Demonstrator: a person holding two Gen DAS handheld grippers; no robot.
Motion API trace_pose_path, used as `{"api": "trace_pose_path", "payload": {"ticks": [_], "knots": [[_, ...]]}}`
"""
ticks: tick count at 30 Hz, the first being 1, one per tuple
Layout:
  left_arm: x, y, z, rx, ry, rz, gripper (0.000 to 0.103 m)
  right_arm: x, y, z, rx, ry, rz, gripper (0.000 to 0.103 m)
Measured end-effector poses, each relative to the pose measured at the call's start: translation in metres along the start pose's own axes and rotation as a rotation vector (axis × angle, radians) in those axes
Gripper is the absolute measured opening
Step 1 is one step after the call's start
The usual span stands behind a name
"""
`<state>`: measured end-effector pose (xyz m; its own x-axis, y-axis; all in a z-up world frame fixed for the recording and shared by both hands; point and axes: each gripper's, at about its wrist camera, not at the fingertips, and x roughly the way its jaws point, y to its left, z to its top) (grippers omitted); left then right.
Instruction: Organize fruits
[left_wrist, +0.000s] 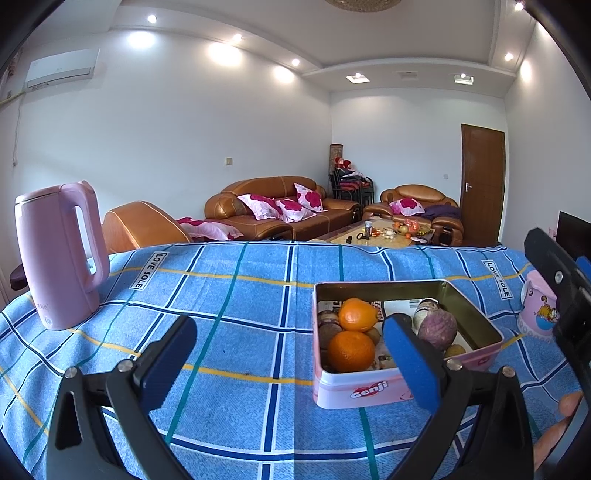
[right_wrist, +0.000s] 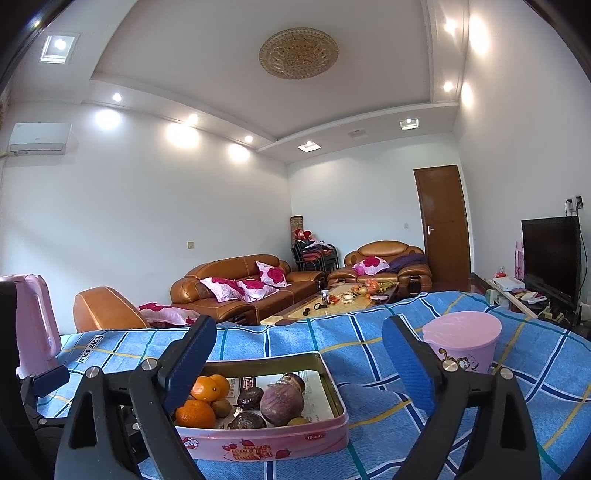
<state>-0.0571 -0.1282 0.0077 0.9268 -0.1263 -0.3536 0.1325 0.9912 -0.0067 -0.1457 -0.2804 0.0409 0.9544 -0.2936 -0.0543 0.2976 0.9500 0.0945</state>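
Observation:
An open pink tin (left_wrist: 354, 391) (right_wrist: 266, 443) stands on the blue checked cloth. It holds two oranges (left_wrist: 351, 350) (right_wrist: 195, 413), a purple round fruit (left_wrist: 437, 328) (right_wrist: 282, 402), kiwis and dark fruits. My left gripper (left_wrist: 291, 365) is open, with nothing between its fingers; the tin lies just past its right finger. My right gripper (right_wrist: 299, 365) is also open wide and empty, hovering level over the tin's near side, and its left finger covers the tin's left end. One of its fingers (left_wrist: 554, 275) shows at the right edge of the left wrist view.
A pink kettle (left_wrist: 59, 254) (right_wrist: 33, 325) stands at the table's left. A pink cartoon cup (left_wrist: 537, 306) (right_wrist: 461, 343) stands right of the tin. A person's fingers (left_wrist: 565, 413) show at the lower right. Sofas and a coffee table lie beyond the far edge.

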Motion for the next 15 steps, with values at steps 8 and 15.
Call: {"api": "trace_pose_path", "payload": {"ticks": [8,15], "knots": [[-0.0011,-0.0025,0.0005,0.012,-0.01,0.004,0.103,0.0018,0.0023,0.0008,-0.001,0.006,-0.001,0.093],[0.0001,-0.0022,0.0004,0.004,0.001,0.008,0.103,0.0024,0.003,0.0004,-0.001,0.009,-0.002,0.093]]}}
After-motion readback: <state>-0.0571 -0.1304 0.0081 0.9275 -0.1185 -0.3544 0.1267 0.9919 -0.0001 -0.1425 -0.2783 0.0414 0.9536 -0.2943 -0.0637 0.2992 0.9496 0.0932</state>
